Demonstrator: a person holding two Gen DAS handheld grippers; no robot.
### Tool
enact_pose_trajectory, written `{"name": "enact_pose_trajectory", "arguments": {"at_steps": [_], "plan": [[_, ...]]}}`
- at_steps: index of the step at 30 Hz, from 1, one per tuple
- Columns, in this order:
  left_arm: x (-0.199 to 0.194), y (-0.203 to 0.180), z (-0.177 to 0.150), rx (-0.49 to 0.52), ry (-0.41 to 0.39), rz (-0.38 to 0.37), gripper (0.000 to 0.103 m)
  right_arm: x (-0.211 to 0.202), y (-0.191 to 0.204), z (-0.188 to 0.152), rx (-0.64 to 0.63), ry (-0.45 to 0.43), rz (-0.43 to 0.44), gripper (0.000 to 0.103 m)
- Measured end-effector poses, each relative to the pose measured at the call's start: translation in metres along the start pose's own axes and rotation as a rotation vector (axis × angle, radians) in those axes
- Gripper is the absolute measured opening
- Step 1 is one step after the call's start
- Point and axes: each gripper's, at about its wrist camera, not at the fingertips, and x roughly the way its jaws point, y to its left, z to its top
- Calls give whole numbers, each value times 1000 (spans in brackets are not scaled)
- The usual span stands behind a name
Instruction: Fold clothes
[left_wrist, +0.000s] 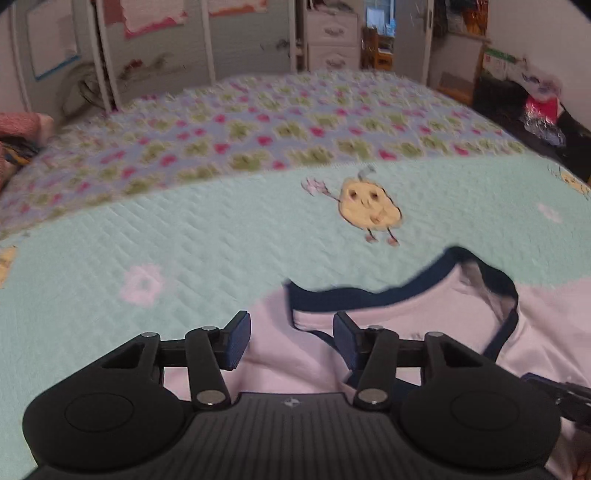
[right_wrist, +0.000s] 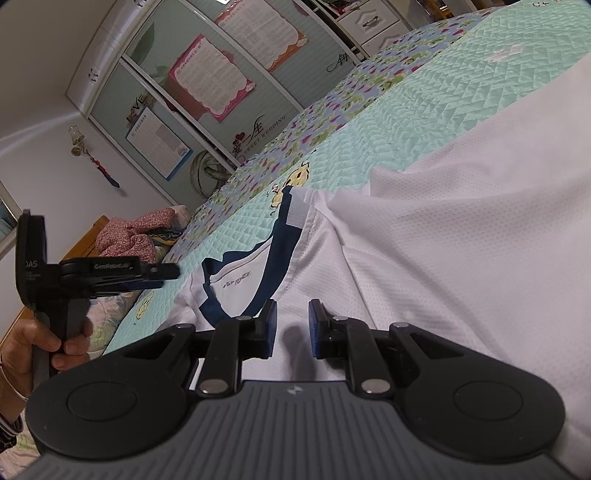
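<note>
Our left gripper (left_wrist: 291, 339) hangs with its jaws apart and nothing between the blue pads, tilted down over the white shirt (left_wrist: 406, 332) just short of the navy collar (left_wrist: 369, 293). Seen from the right wrist, that same gripper (right_wrist: 162, 277) floats clear of the cloth beside the collar, with a hand (right_wrist: 40, 343) wrapped around its grip. Our right gripper (right_wrist: 291, 328) has its jaws set narrow, pads apart, and we see only flat shirt fabric and a shadow in the gap, nothing pinched. The shirt (right_wrist: 443, 240) lies spread on the bed, its navy neckline (right_wrist: 280, 266) open toward the left gripper and a fold ridge running across the cloth ahead of the right pads. Under it is a pale green quilted bedspread (left_wrist: 147, 229) with a yellow cartoon figure (left_wrist: 369, 205), and beyond that a floral patterned band (left_wrist: 258, 125). At the far side stand wardrobe doors (right_wrist: 192, 81) with posters, and a pink bundle (right_wrist: 133, 232) sits at the bed's edge.
</note>
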Motion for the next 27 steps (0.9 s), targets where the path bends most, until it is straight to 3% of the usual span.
{"name": "enact_pose_trajectory", "arguments": {"at_steps": [2, 3, 6, 9, 14, 16, 18, 21, 25, 27], "plan": [[32, 8, -8, -14, 85, 79, 54, -1, -1, 0, 3, -2, 4, 18], [35, 18, -7, -60, 77, 88, 60, -1, -1, 0, 5, -3, 6, 18], [41, 45, 0, -165, 53, 103, 61, -2, -2, 0, 10, -6, 12, 18], [33, 46, 6, -154, 44, 66, 59, -2, -3, -1, 14, -7, 15, 18], [-11, 26, -12, -232, -6, -129, 58, -3, -3, -1, 17, -6, 16, 18], [-9, 4, -29, -176, 22, -105, 65, -3, -3, 0, 18, -4, 16, 18], [6, -15, -51, -96, 71, -5, 67, -3, -2, 1, 21, 2, 12, 18], [-6, -33, -52, -65, 62, 61, 65, -1, 2, 5, 26, 21, -3, 18], [-51, -33, -68, -175, 54, -9, 65, 2, 18, 30, 20, 113, -74, 22], [-71, -34, -91, -175, 76, -30, 66, -12, 28, 57, -49, 34, -123, 22]]}}
